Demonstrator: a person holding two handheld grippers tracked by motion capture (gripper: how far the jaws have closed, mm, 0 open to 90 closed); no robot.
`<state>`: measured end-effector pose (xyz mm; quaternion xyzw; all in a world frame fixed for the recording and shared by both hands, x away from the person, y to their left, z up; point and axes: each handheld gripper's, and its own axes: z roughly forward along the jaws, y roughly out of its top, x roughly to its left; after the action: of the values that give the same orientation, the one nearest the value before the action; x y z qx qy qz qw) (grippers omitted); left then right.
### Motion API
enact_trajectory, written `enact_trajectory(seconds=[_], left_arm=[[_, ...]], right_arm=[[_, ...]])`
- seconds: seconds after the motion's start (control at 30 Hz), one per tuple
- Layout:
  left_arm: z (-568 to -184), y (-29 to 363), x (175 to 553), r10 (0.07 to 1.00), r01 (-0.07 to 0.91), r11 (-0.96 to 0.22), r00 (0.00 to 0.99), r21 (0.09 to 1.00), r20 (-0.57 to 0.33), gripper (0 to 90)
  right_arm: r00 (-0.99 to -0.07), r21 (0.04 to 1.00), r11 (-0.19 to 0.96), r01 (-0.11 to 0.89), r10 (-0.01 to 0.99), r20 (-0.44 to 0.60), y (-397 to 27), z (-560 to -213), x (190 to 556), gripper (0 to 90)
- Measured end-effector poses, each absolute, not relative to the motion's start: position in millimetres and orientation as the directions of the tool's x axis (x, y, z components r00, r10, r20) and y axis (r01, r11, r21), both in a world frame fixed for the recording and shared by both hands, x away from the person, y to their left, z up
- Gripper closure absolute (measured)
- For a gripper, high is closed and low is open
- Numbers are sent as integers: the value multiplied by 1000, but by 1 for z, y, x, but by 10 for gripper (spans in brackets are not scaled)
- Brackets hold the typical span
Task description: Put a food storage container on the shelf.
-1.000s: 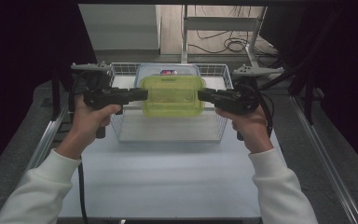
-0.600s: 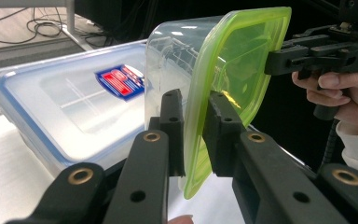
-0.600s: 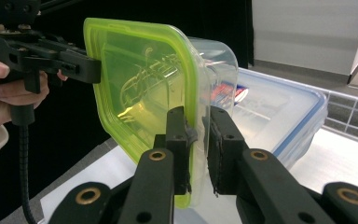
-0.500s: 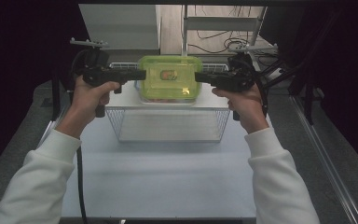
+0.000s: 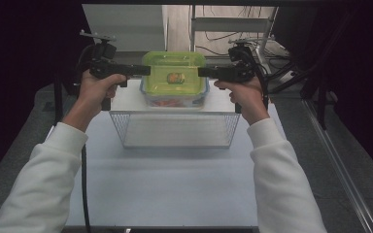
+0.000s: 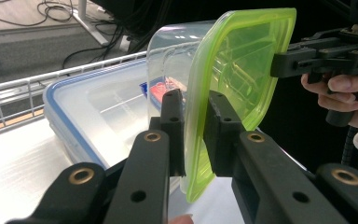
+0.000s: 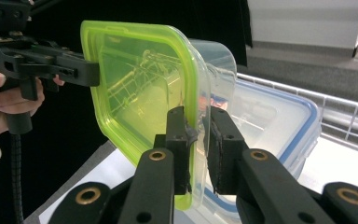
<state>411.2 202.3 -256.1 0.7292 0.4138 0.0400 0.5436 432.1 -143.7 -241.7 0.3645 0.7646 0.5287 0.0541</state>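
Green-lid box [image 5: 174,77] up in air, over blue-lid box [image 5: 175,101], near table's far edge. Left gripper [image 5: 143,71] pinches its left rim. Right gripper [image 5: 205,72] pinches its right rim. Wire basket [image 5: 175,128] sits closer in, mid-table [image 5: 165,189].

i see a white table [image 5: 175,184], grey floor [image 5: 19,160] beside it, cables [image 5: 223,36] behind, dark surroundings.
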Motion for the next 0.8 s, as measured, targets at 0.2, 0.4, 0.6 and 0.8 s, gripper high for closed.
enact_trajectory(seconds=[0.2, 0.4, 0.6, 0.8], left_arm=[[-259, 203, 418, 635, 574, -36, 645, 818, -425, 788], [-262, 201, 425, 644, 582, -1, 622, 813, -444, 762], [-264, 199, 433, 658, 601, 21, 593, 799, -463, 746], [-269, 200, 441, 653, 623, 46, 573, 781, -495, 734]], right_arm=[[-720, 837, 153, 525, 605, 341, -145, -246, 443, 787], [-707, 834, 128, 536, 607, 362, -144, -246, 451, 778], [-689, 832, 117, 543, 628, 361, -141, -247, 457, 754], [-665, 824, 86, 561, 640, 385, -138, -252, 464, 722]])
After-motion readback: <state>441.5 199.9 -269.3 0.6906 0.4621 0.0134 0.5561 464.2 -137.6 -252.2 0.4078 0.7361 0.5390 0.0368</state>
